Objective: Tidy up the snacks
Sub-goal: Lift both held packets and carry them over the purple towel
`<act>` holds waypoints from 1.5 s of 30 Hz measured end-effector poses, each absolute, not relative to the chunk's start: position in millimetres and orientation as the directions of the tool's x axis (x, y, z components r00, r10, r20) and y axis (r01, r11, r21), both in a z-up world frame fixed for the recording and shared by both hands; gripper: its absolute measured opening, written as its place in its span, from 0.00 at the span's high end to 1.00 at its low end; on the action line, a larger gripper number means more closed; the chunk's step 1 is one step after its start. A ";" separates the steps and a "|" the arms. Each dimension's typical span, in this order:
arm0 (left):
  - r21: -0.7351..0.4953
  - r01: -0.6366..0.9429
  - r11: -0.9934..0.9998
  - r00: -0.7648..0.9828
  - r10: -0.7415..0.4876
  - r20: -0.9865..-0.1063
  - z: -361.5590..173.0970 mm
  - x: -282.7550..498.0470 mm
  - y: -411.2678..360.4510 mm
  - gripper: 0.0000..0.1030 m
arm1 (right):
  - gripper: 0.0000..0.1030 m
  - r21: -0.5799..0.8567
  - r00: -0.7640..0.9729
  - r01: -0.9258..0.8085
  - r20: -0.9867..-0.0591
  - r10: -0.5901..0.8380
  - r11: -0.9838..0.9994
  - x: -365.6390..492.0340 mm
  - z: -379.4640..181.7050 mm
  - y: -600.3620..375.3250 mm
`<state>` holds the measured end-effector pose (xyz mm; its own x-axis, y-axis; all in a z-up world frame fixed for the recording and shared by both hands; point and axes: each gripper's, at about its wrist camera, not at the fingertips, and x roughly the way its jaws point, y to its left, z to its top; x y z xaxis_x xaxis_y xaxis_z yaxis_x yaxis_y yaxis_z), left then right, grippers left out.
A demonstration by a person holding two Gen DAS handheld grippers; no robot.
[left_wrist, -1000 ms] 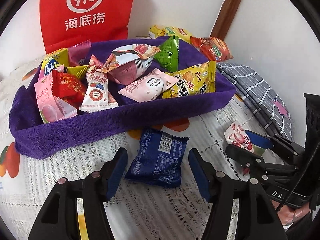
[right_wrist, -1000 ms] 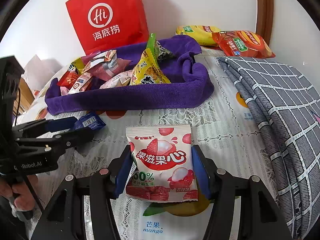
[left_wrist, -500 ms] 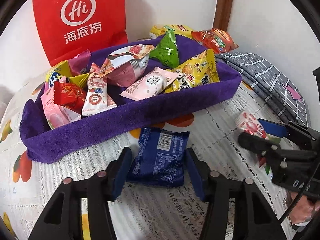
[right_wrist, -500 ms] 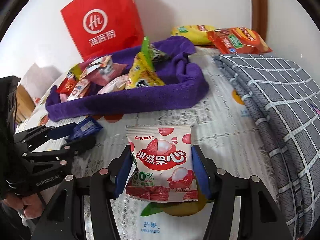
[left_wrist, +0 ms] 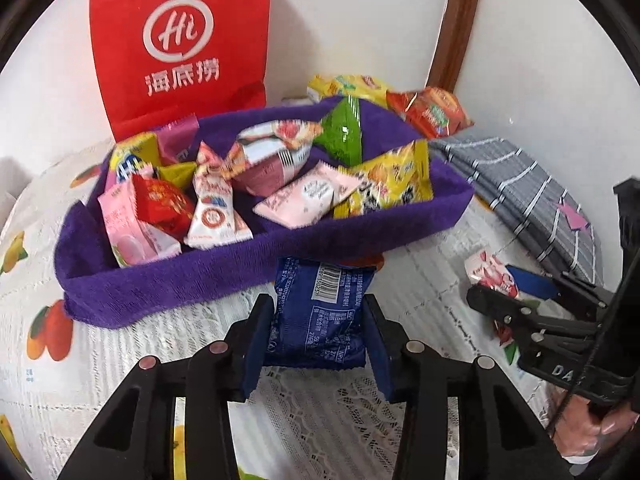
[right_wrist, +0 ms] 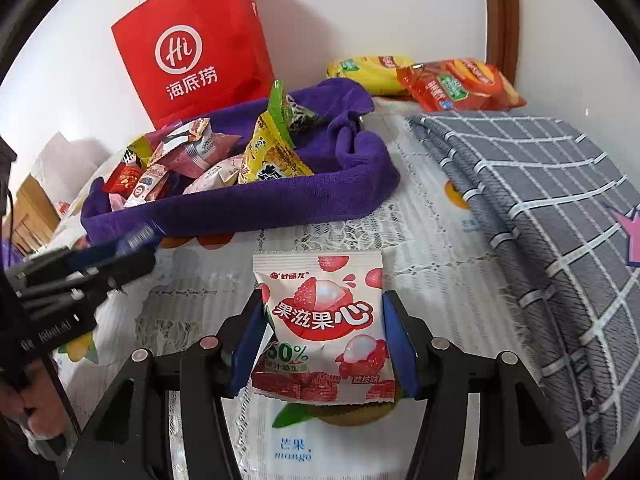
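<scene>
White walls are backing a table covered with a white lace cloth (left_wrist: 328, 432) over a fruit-print sheet, and a red paper carrier bag (left_wrist: 180, 44) is standing against the wall. A folded grey checked fabric (right_wrist: 532, 200) is lying at the right side. A purple towel tray (left_wrist: 208, 276) is sitting in front of the bag, holding a heap of assorted wrapped snacks (left_wrist: 280, 172). The left gripper (left_wrist: 318, 338) is pinching a dark blue foil snack packet (left_wrist: 320, 312) between its blue pads, the packet's far end lying against the tray's front wall. The right gripper (right_wrist: 324, 340) is gripping a white and red lychee gummy packet (right_wrist: 324, 320), both pads pressing its sides
</scene>
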<state>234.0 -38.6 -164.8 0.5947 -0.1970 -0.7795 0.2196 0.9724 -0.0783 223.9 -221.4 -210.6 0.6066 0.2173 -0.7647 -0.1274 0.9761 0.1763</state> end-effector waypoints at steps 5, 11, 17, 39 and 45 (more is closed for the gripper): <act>-0.107 0.216 0.970 0.610 -0.220 -0.761 -154.8 229.6 -32.9 0.59 | 0.45 0.254 0.613 -0.123 -0.741 0.275 0.959 219.5 -190.9 -222.6; -0.104 0.179 0.978 0.647 -0.197 -0.737 -136.8 227.2 -14.7 0.59 | 0.45 0.258 0.668 -0.138 -0.689 0.282 0.956 226.1 -138.0 -217.2; -0.170 0.122 0.978 0.661 -0.208 -0.721 -113.3 238.9 16.2 0.59 | 0.45 0.255 0.683 -0.148 -0.672 0.285 0.956 248.8 -101.4 -208.8; -0.178 -0.006 0.984 0.708 -0.121 -0.695 -72.7 306.2 51.6 0.59 | 0.45 0.423 0.607 -0.199 -0.655 0.450 0.884 366.7 -127.9 -163.8; -0.168 -0.014 0.986 0.698 -0.111 -0.708 -80.6 328.4 45.6 0.59 | 0.45 0.428 0.621 -0.220 -0.631 0.464 0.876 358.3 -134.0 -165.4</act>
<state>328.4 45.6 -80.6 0.6977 -0.1111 -0.7077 -0.0138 0.9856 -0.1683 358.3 -165.4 -134.0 0.6209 0.4644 -0.6315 -0.2201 0.8765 0.4281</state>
